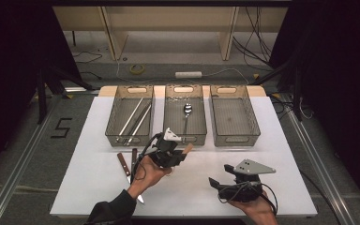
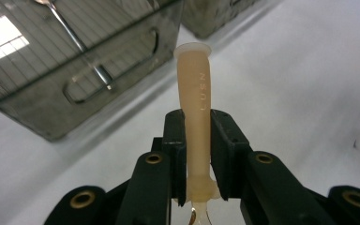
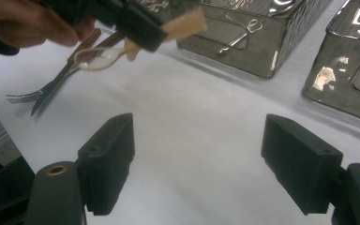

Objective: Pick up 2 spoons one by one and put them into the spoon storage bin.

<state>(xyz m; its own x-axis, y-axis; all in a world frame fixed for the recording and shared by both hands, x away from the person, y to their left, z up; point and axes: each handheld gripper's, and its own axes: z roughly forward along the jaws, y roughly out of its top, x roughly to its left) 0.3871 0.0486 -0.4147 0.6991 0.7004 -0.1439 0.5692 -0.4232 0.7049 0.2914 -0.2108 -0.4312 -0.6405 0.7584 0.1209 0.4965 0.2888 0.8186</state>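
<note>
I have the left gripper (image 1: 180, 152) clenched on a small beige plastic spoon (image 2: 195, 98), its handle pinched between the two black pads and sticking out past them toward the baskets, with faint raised lettering along it in the left gripper view. In the right gripper view the spoon's clear bowl hangs out the other side of the jaws, above the white table (image 1: 281, 140) and not touching it. From the high view I hold this gripper just in front of the middle basket (image 1: 184, 115), which has a metal spoon (image 1: 186, 112) lying in it. The left basket (image 1: 130, 116) holds long pale and metal sticks, and the right basket (image 1: 234, 116) sits beside the middle one. A wooden-handled knife (image 1: 124, 165) and a fork (image 3: 28, 97) lie together on the table under my left hand (image 1: 147, 176). My right gripper (image 1: 217, 183) rests low near the table's near edge, well apart from the left one, its jaws spread wide with nothing between them.
</note>
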